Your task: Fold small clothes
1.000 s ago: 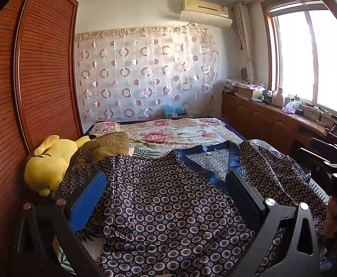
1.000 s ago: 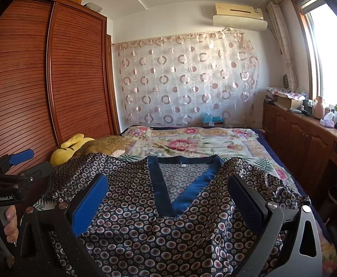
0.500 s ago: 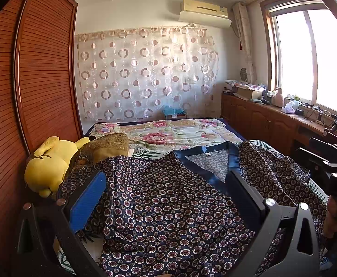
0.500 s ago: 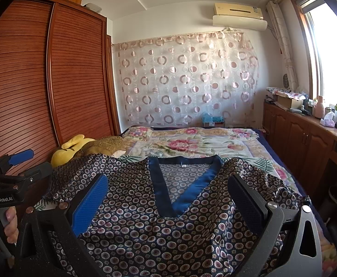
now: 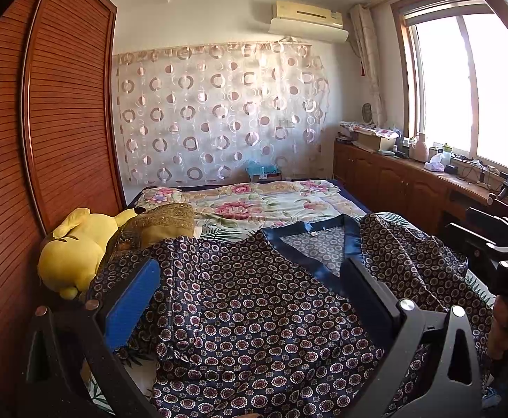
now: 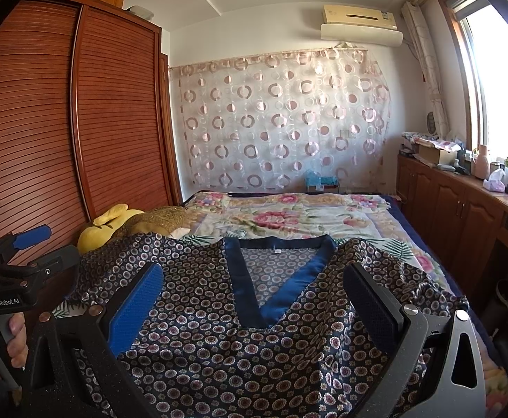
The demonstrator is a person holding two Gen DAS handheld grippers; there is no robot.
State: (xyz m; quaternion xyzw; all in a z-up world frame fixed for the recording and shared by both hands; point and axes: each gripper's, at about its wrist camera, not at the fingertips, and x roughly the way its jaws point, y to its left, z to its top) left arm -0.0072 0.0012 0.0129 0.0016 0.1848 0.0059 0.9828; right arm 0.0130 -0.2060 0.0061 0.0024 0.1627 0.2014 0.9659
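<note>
A dark navy top (image 5: 261, 313) with a small circle print and a blue satin V-neck band (image 6: 271, 299) lies spread face up on the bed, collar away from me. My left gripper (image 5: 250, 299) is open and empty, held above the top's left half. My right gripper (image 6: 254, 299) is open and empty, held above the chest just below the V-neck. The left gripper also shows at the left edge of the right wrist view (image 6: 17, 261), and the right gripper shows at the right edge of the left wrist view (image 5: 498, 244).
A yellow plush toy (image 5: 76, 250) and a gold-brown cushion (image 5: 163, 223) lie by the wooden wardrobe (image 5: 45, 139) on the left. A floral quilt (image 6: 289, 216) covers the far bed. A wooden cabinet (image 6: 463, 216) with clutter runs along the right under the window.
Both grippers stay open and hover over the top. The views have barely shifted; the garment lies as before.
</note>
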